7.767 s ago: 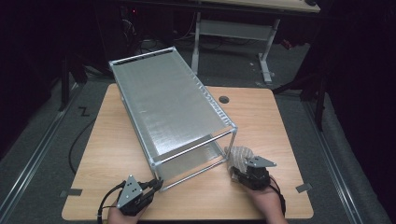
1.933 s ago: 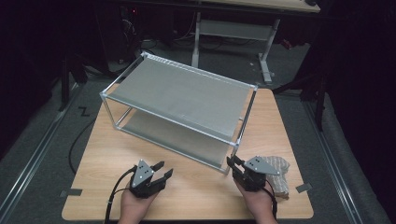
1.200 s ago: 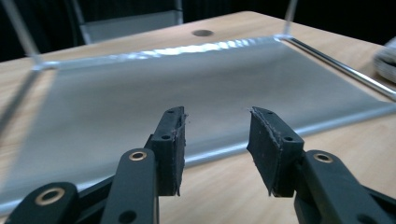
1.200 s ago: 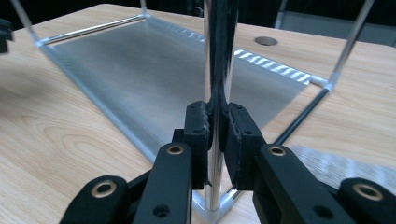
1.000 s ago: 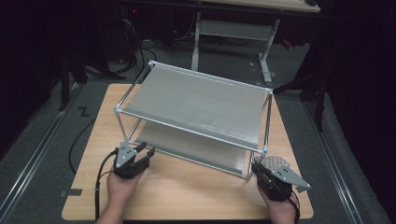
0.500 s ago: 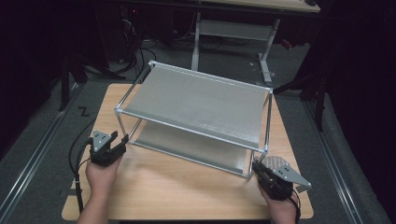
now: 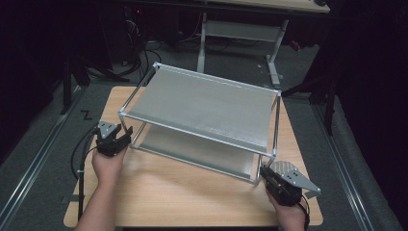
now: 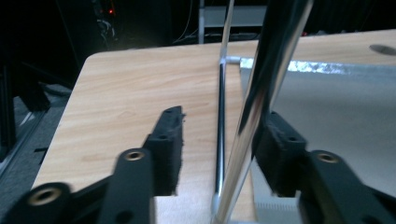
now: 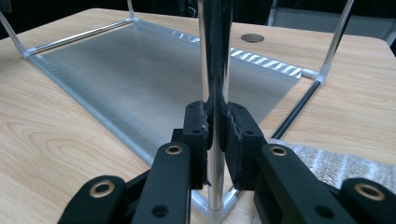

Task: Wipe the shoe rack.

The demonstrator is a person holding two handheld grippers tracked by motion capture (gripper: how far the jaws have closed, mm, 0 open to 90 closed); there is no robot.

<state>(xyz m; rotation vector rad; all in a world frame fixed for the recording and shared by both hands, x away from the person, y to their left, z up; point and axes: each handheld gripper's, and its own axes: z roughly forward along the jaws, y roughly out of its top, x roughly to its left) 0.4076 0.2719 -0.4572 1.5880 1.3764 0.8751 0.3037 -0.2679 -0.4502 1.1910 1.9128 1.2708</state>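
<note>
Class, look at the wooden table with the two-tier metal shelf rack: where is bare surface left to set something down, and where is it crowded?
Bare wood runs along the wooden table's near edge, between the left gripper and right gripper. The two-tier metal shelf rack crowds the middle and back. A narrow strip stays free beside its left end.

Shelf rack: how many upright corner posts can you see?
4 on the shelf rack: near-left, far-left, far-right, near-right; none look hidden.

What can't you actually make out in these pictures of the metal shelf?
- High view: the lower shelf mostly hidden beneath the upper shelf.
- Left gripper view: whether the right-hand pad touches the blurred post covering it.
- Right gripper view: the post's top, cut off by the edge.
</note>
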